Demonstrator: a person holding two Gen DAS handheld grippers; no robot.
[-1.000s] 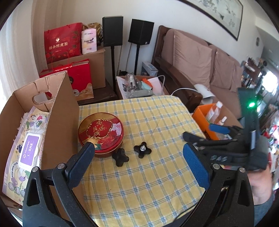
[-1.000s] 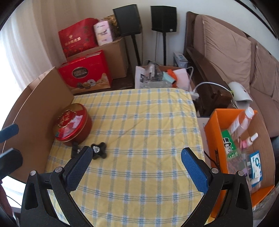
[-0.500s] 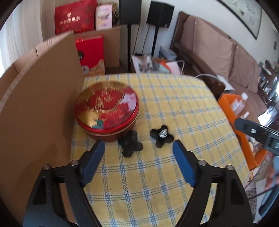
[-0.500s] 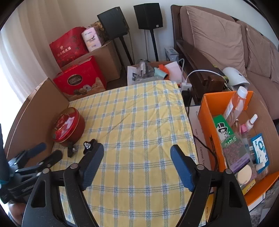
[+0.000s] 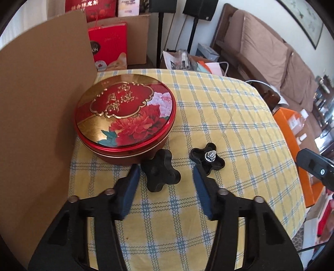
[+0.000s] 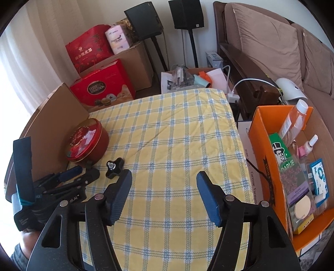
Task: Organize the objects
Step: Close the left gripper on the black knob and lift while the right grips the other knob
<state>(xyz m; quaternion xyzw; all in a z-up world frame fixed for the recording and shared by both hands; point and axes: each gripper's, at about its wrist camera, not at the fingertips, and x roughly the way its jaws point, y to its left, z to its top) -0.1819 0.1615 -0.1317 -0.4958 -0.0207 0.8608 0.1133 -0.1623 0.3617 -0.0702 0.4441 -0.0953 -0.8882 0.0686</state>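
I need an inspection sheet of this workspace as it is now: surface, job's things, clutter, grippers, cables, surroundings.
Surface: table with yellow checked cloth, mostly bare.
Job's things: red round tin, lid on, beside the cardboard wall; plain black star knob in front of the tin; second star knob with its bolt pointing up, to its right.
Clutter: orange box right of the table, holding bottles and packets.
Grippers: left gripper open, low, fingers either side of the plain knob; right gripper open, holding nothing.
Cables: white cable behind the table; black cord by the orange box.
Surroundings: sofa, speakers, red gift boxes.
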